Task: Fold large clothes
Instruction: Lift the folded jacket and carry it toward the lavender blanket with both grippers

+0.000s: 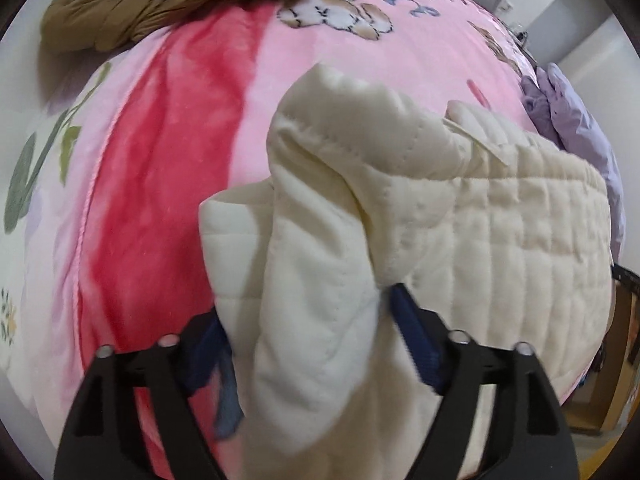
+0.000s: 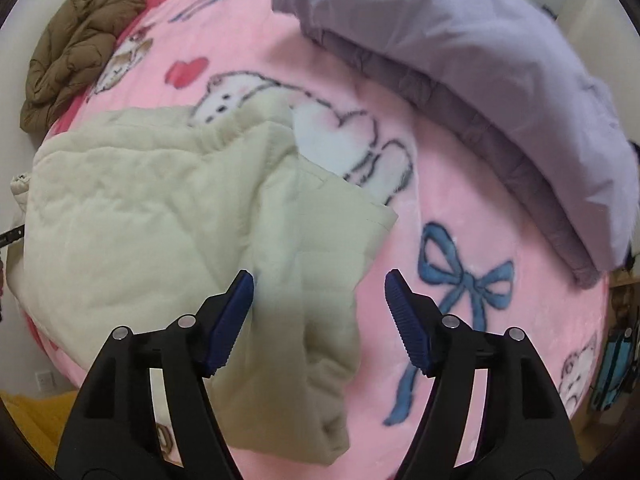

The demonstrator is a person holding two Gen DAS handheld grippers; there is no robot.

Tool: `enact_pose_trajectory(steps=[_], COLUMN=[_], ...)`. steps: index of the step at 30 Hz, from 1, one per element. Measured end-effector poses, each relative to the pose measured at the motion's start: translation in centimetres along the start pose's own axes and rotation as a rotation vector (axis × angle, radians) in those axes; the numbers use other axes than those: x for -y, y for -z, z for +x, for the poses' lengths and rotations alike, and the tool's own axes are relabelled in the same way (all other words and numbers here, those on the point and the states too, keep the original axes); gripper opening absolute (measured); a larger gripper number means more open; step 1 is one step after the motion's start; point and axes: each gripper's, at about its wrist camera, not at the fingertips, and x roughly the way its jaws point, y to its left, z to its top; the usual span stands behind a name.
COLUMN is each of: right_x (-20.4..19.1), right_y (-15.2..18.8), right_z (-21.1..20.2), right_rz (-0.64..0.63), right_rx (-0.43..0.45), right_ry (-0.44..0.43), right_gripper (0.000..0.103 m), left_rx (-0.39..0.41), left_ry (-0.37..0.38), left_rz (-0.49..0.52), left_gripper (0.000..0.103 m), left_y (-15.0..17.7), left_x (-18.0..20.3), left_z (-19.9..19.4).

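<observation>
Cream quilted jacket [image 1: 420, 208], partly folded, lying on a pink cartoon-print blanket [image 1: 168, 184] that covers the bed; a fold of it hangs loose between the spread fingers of the left gripper [image 1: 304, 344], and whether the pads touch it cannot be told. Right gripper [image 2: 320, 320]: fingers apart, not clamped, a corner of the same jacket [image 2: 160, 208] lying loose in the gap, nearer the left finger. Brown puffy coat [image 2: 68, 52] at 10 o'clock in the right view; folded lilac garment [image 2: 480, 64] at 1 o'clock.
</observation>
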Motion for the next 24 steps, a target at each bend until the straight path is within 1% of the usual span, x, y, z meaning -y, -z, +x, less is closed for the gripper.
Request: enact_pose_trajectory(steps=[2,3,5,6,7,9,10,12,13,15,17,19,21,23,24], right_x=[1.2,1.6,2.5,2.9,3.4,4.2,4.3,4.2,3.7,2.2,0.4,-0.1,0.1,-0.6,-1.3], right_y=[-0.5,-0.7,-1.0,-1.0,-0.8,-0.3,0.0,0.4,0.5,0.5,0.1,-0.2,-0.1,-0.1,-0.2], right_z=[1.4,2.1,3.4,4.0,5.0,6.8,7.2,7.8,8.0,8.2,8.7,9.2,9.5,9.2,8.8], right_rz=[0.026,0.045,0.087,0.111,0.144,0.199,0.215,0.242,0.240,0.205,0.147,0.155,0.192,0.167,0.136], right_rx=[-0.050,-0.069,-0.091,-0.102,-0.135,-0.196,-0.212,-0.233,-0.233,-0.237,-0.257,-0.267,-0.257,-0.255,-0.241], right_ry=[-0.062,-0.096,-0.158,-0.186,-0.227,-0.266,-0.288,-0.337,-0.382,-0.435,-0.430,-0.419,-0.411,-0.367,-0.348], right_gripper=[0.072,0.073,0.079,0.084,0.088,0.091,0.092,0.092,0.093,0.096,0.096,0.096,0.094,0.084,0.068], left_rx=[-0.028,-0.043,-0.087,-0.100,-0.111,-0.133,-0.141,-0.156,-0.172,-0.189,-0.201,-0.210,-0.228,-0.236,-0.235], left_ry=[0.027,0.039,0.092,0.112,0.128,0.163,0.176,0.190,0.200,0.213,0.227,0.242,0.270,0.302,0.292], left_rz=[0.000,-0.008,-0.029,-0.038,-0.043,-0.027,-0.013,-0.017,-0.023,-0.013,-0.010,-0.016,-0.033,-0.050,-0.056], left_gripper=[0.089,0.090,0.092,0.094,0.096,0.098,0.098,0.098,0.098,0.098,0.098,0.098,0.098,0.098,0.098], left_y=[-0.3,-0.5,-0.8,-1.0,-0.7,-0.7,-0.5,-0.3,-0.4,-0.2,-0.2,-0.3,-0.4,-0.6,-0.7], left_x=[-0.4,-0.6,-1.3,-1.7,-2.0,-2.7,-2.9,-3.0,-3.1,-3.4,-3.6,-3.8,-3.7,-3.2,-2.8], left_z=[1.0,1.4,2.1,2.4,2.5,2.7,2.8,3.2,3.5,3.7,3.8,3.9,4.0,4.5,4.8])
